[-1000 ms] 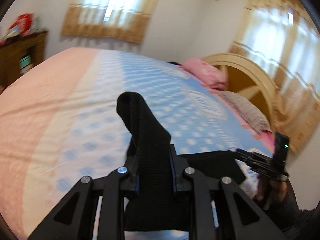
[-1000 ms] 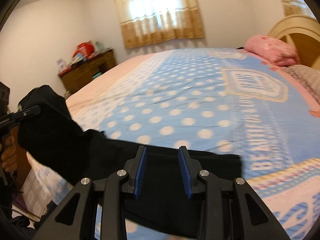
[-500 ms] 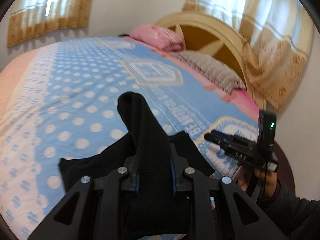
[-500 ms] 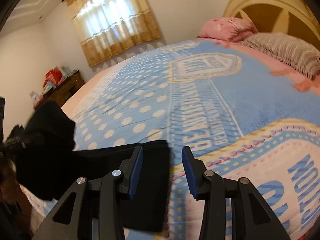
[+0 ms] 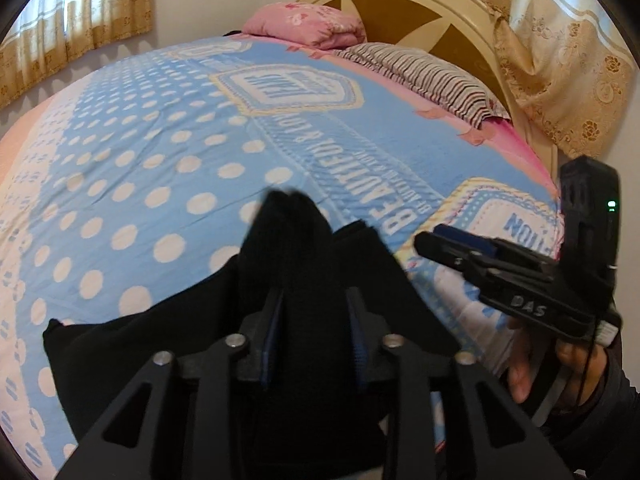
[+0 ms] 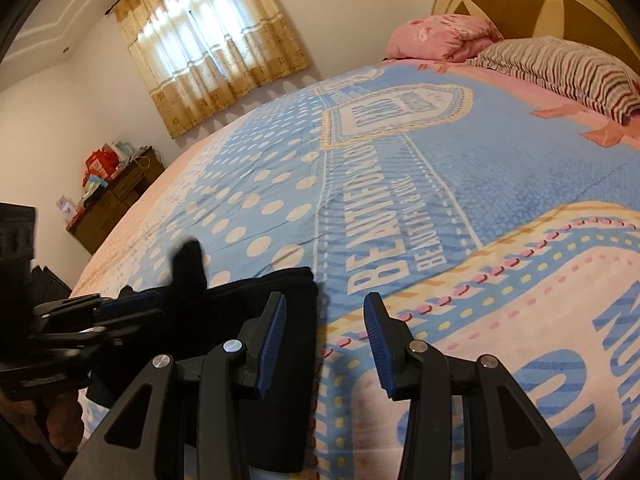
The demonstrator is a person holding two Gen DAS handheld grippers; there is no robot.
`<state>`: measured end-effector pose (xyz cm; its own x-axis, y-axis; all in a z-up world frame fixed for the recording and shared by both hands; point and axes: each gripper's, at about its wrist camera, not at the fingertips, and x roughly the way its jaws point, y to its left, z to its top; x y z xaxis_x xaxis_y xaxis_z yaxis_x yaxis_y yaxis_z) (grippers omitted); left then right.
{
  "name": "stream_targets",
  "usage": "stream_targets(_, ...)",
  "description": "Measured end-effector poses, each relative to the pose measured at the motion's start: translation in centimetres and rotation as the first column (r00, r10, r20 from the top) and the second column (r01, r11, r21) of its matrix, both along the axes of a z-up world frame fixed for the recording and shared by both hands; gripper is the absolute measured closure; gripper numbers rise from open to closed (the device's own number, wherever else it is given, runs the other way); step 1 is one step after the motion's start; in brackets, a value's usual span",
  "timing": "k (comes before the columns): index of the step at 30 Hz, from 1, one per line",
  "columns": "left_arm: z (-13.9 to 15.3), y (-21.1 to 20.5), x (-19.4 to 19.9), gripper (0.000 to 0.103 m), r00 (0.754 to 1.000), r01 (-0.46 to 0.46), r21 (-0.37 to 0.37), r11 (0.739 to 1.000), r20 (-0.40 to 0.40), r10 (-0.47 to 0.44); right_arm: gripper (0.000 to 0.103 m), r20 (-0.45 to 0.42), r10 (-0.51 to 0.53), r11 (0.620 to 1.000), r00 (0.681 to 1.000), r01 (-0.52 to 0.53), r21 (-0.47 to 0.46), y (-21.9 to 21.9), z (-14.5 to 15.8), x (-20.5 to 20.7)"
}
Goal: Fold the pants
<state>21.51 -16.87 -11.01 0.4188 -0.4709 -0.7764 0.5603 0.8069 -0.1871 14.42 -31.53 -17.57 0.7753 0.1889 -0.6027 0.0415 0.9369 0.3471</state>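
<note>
Black pants (image 5: pixel 120 344) lie folded near the front edge of the blue polka-dot bedspread (image 5: pixel 168 168). A bunch of their cloth stands up between the pads of my left gripper (image 5: pixel 314 296), whose jaws are opening; the cloth still fills the gap and touches both pads. In the right wrist view the left gripper (image 6: pixel 132 304) sits low at the left with that cloth tuft above it. My right gripper (image 6: pixel 326 300) is open with nothing between its fingers, above the bedspread just right of the pants' edge (image 6: pixel 248 292). It also shows in the left wrist view as the right gripper (image 5: pixel 432 242).
A pink pillow (image 5: pixel 308 26) and a striped pillow (image 5: pixel 424 76) lie by the cream headboard (image 5: pixel 420 4). A wooden cabinet (image 6: pixel 116 204) with clutter stands by the far wall. A person's hand (image 5: pixel 520 376) holds the right gripper at the bed's edge.
My left gripper has swung across toward the right gripper and lower, carrying the pants over onto themselves, and its jaws now stand wider. The right gripper has slid off the pants to bare bedspread.
</note>
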Motion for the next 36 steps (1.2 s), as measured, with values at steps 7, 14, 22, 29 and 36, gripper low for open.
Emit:
stream_targets(7,2.7,1.8,-1.3,0.041,0.990,-0.006,-0.019,1.000,0.142,0.008,0.052,0.018,0.014,0.994,1.000,-0.016,0.110,-1.0,0.1,-0.5)
stream_targets(14,0.7,8.3,-0.3,0.031,0.973,-0.178,0.017,0.984,0.155,0.174,0.045,-0.004,0.156,0.984,0.988,-0.155,0.089,3.8,1.6,-0.8)
stream_targets(22,-3.3,13.8,1.0,0.025,0.935,-0.345,0.060,0.937,0.110,0.337,0.055,-0.166,0.213,0.977,0.963,-0.210,0.035,6.9,-1.7,0.6)
stream_targets(29,-4.4,14.6,1.1,0.016,0.931,-0.358,0.027,0.933,0.081,0.355,0.088,-0.130,0.217,0.976,0.967,-0.214,0.038,6.6,-0.2,-0.1)
stream_targets(36,-4.2,14.4,1.3,0.009,0.931,-0.352,0.043,0.935,0.119,0.345,0.088,-0.167,0.158,0.987,0.973,-0.159,0.005,4.7,-0.2,-0.5)
